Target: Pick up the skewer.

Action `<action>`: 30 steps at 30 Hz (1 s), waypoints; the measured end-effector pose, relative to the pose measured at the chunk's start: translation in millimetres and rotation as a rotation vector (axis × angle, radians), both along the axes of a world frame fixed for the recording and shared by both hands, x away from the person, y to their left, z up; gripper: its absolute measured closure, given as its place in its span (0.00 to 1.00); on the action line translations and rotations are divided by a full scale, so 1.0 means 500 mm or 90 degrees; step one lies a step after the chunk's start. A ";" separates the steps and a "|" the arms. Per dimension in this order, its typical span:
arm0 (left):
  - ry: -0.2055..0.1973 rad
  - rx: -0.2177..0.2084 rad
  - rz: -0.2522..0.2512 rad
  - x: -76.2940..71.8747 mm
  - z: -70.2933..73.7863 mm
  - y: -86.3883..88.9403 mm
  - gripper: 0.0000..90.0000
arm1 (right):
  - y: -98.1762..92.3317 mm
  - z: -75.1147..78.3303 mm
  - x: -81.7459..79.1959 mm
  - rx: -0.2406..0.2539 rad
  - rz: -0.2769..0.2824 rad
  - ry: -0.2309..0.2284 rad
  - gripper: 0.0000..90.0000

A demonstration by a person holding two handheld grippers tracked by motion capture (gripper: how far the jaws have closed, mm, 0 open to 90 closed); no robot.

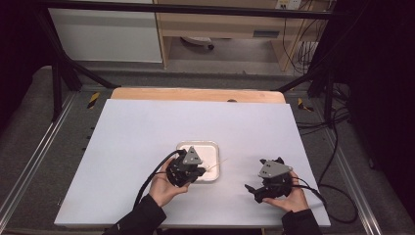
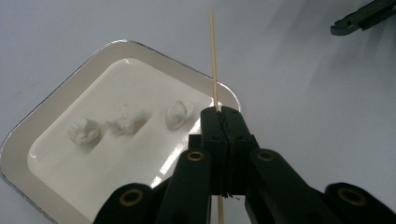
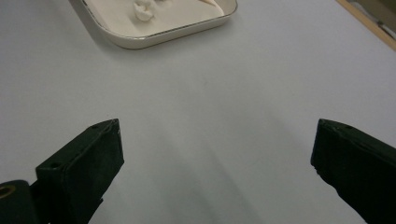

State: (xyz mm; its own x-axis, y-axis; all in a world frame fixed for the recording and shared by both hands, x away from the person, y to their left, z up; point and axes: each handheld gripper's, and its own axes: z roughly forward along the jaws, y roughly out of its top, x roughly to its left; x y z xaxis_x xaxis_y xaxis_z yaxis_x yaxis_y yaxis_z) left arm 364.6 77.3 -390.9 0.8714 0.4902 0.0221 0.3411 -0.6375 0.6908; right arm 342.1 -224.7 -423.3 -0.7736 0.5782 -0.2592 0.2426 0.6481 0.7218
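A thin wooden skewer (image 2: pixel 214 60) is pinched in my left gripper (image 2: pixel 222 112), which is shut on it; the stick points up past the jaws. Below and left of it lies a white square tray (image 2: pixel 56 105) holding three white lumps (image 2: pixel 126 119) in a row. From above, the left gripper (image 1: pixel 195 172) hovers over the tray (image 1: pixel 209 147), with the skewer (image 1: pixel 218 165) sticking out to the right. My right gripper (image 1: pixel 252 191) sits to the right over bare table, jaws wide apart with nothing between them. The tray's edge (image 3: pixel 140 42) lies ahead of it at the upper left.
A white sheet (image 1: pixel 147 132) covers the table, with a wooden edge (image 1: pixel 195 94) at the far side. Black frame posts and cables stand around the table. The other gripper's jaw (image 2: pixel 359 21) shows at the upper right of the left gripper view.
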 end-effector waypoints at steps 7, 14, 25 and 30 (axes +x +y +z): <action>0.008 0.024 -0.027 0.001 0.000 -0.025 0.99 | 0.030 0.018 -0.015 -0.057 0.050 -0.044 0.06; 0.010 0.034 -0.044 -0.002 0.007 -0.042 0.99 | 0.051 0.034 -0.019 -0.102 0.085 -0.079 0.09; 0.007 0.051 -0.072 -0.012 0.015 -0.071 0.99 | 0.075 0.040 -0.020 -0.183 0.151 -0.131 0.22; 0.006 0.054 -0.078 -0.013 0.024 -0.086 0.99 | 0.079 0.039 -0.018 -0.213 0.175 -0.141 0.26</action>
State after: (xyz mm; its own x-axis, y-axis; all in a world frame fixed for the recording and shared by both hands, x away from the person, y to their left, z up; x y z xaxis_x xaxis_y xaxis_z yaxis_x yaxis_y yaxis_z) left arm 357.9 34.4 -378.8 0.9252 0.3763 0.0497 0.2632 -0.7305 0.6302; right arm 333.1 -185.1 -404.0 -0.7913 0.2169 -0.5717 -0.1058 0.8723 0.4774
